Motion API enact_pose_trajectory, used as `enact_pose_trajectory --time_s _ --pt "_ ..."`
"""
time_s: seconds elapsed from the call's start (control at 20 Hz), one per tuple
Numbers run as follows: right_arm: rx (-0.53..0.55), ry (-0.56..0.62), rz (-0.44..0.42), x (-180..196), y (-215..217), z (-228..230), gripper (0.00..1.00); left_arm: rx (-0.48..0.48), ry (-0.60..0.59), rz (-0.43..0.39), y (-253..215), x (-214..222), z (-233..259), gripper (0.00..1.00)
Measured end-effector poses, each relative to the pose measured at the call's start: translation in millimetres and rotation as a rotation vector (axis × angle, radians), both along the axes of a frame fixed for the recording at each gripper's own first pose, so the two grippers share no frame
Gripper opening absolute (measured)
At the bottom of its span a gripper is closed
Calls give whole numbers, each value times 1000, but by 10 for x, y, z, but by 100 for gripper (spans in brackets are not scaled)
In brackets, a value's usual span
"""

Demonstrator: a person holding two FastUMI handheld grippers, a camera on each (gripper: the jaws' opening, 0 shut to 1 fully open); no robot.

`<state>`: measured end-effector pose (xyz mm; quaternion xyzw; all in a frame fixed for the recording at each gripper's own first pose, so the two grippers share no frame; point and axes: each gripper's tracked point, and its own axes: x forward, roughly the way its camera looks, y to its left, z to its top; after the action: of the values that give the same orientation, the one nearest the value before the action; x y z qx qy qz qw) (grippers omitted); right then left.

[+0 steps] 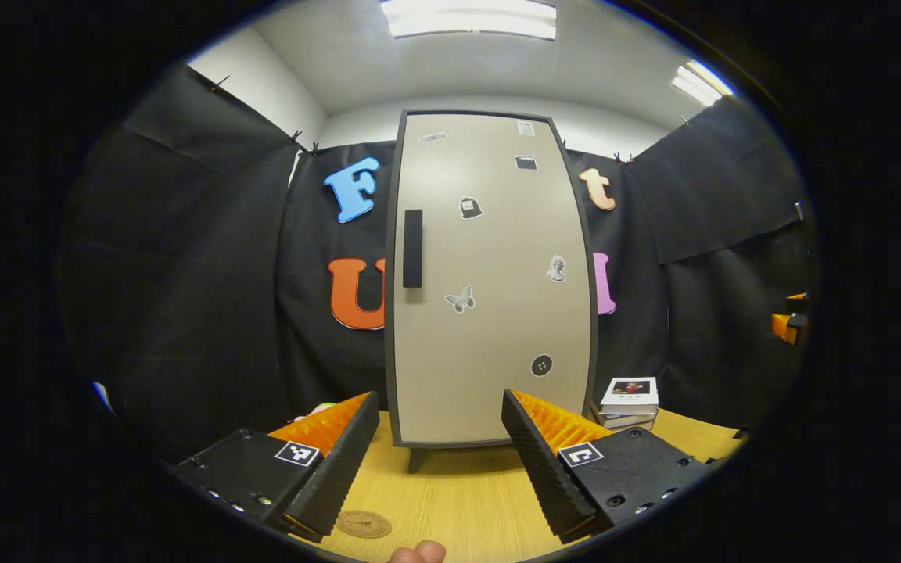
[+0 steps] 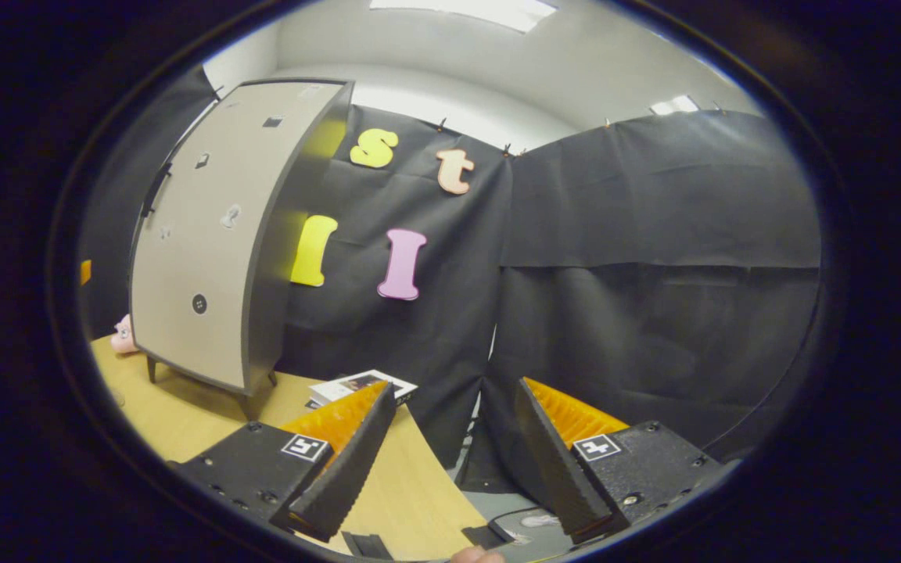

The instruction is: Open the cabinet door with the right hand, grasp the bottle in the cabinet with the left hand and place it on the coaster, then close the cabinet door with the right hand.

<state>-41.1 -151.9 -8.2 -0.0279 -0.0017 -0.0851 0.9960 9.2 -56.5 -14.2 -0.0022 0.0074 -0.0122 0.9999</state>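
Evidently nothing has begun: the tall beige cabinet door (image 1: 489,274) with its dark frame is shut, so the bottle, by the task inside the cabinet, is hidden. The left tongs (image 1: 441,461) gape wide and empty before the door, over the pale wooden surface (image 1: 458,500), near the round brown coaster (image 1: 363,524). The right tongs (image 2: 450,461) are spread wide too, holding nothing, well off to the cabinet's side. Next, I judge, they must reach the black vertical handle (image 1: 412,248).
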Motion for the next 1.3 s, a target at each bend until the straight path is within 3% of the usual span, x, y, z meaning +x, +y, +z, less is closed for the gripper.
enact_pose_trajectory --time_s 0.15,0.3,0.4,0.5,0.6,0.75,0.95,1.3 --pt "-54 26 -28 45 -204 -356 99 2 18 -19 -135 18 -68 95" --pt "52 147 -98 173 -582 -997 100 -25 36 -32 -211 8 -105 95" --pt "75 134 -124 103 -606 -978 99 -17 33 -14 -152 10 -99 95" --pt "-26 103 -82 -28 -230 -703 99 -1 36 16 -69 8 -101 96" --pt "-58 78 15 -115 449 -386 99 9 40 36 3 9 -95 96" --pt "70 42 185 -269 1525 21 99 8 39 49 123 -14 -30 96" --pt "192 23 357 -376 2518 428 99 19 8 34 232 -56 141 96" --pt "186 -13 501 -351 3317 720 99 -7 8 39 390 -107 221 96"
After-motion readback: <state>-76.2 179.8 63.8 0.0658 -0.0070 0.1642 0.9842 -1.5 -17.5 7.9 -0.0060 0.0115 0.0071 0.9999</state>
